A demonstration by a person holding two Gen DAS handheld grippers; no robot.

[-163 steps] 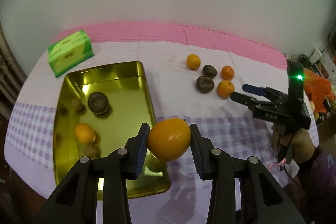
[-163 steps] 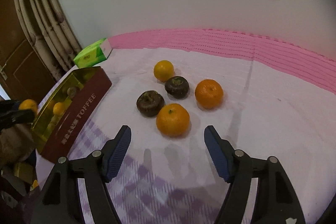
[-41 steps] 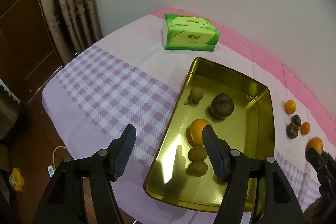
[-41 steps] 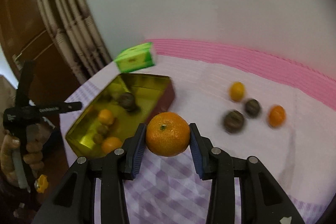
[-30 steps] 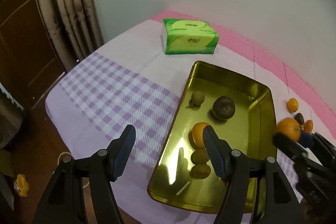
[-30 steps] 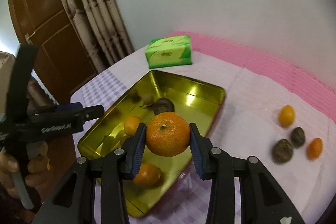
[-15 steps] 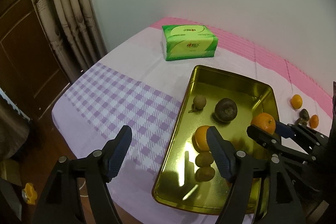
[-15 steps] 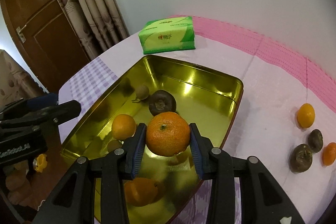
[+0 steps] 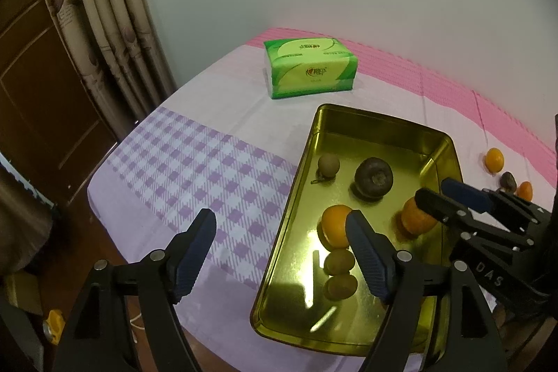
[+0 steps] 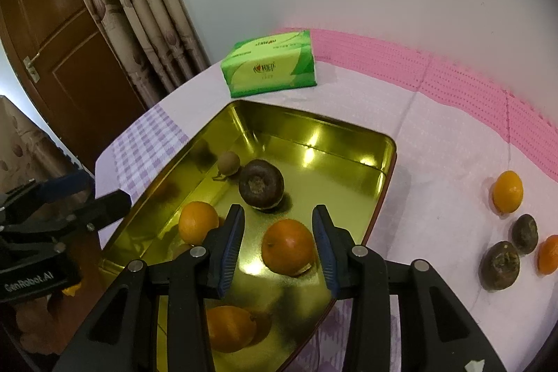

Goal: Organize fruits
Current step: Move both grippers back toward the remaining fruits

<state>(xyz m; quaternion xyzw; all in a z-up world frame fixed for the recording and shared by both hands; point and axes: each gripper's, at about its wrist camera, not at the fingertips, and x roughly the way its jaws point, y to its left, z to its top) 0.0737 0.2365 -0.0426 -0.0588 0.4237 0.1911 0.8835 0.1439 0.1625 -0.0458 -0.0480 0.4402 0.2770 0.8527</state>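
Note:
A gold tin [image 10: 362, 135] [image 9: 380, 121] holds oranges, a dark round fruit [image 10: 261, 184] [image 9: 374, 177] and small brown fruits. My right gripper [image 10: 277, 244] is open over the tin; an orange [image 10: 288, 247] [image 9: 413, 220] lies on the tin floor between its spread fingers. It also shows in the left wrist view [image 9: 450, 197]. My left gripper [image 9: 280, 250] is open and empty above the tin's near left edge. Two oranges [image 10: 507, 191] [image 10: 548, 254] and two dark fruits [image 10: 499, 264] [image 10: 525, 233] lie on the cloth to the right.
A green tissue pack [image 9: 309, 67] [image 10: 270, 67] lies behind the tin. The table edge drops off at the left toward curtains [image 9: 104, 6] and a wooden door [image 10: 59, 33]. The pink cloth band [image 10: 470, 86] runs along the wall.
My right gripper has lowered into the tin and opened, letting go of the orange, which now rests on the tin floor. My left gripper has stayed open and drifted slightly.

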